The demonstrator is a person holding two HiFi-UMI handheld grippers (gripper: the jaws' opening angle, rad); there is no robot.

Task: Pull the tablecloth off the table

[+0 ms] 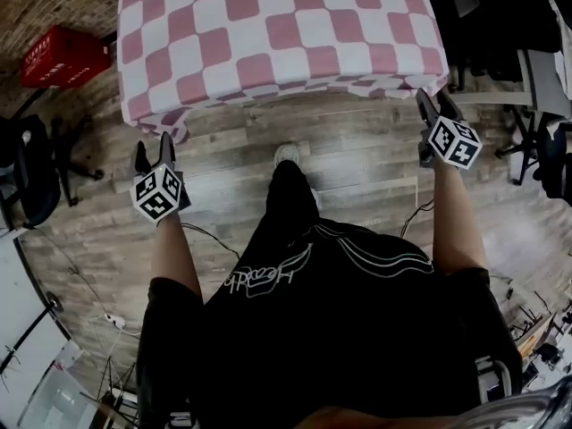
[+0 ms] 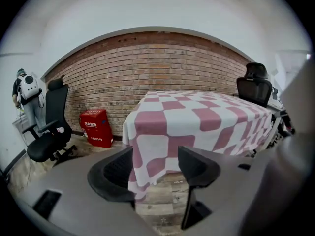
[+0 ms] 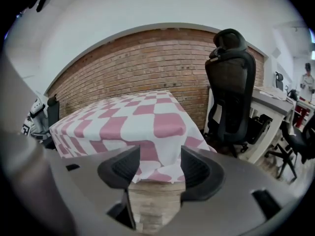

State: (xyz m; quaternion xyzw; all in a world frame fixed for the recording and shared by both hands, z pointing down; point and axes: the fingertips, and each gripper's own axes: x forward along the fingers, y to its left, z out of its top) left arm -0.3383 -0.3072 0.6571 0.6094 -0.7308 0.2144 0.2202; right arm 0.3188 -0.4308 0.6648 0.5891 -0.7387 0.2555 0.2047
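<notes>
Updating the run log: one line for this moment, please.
left tongs open, empty | right tongs open, empty | tablecloth draped, ungrasped

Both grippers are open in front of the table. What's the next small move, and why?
Probably ease both grippers forward until the hanging near corners of the tablecloth sit between the jaws. The left gripper and right gripper stand open and empty, short of the cloth.

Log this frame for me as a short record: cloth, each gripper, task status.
Cloth: pink-and-white checkered tablecloth, lying spread out, near edge hanging down
Left gripper: open, empty, aimed at the cloth's near left corner
Right gripper: open, empty, aimed at the near right corner
Status: cloth not yet gripped or pulled
Surroundings: wooden plank floor, red box
</notes>
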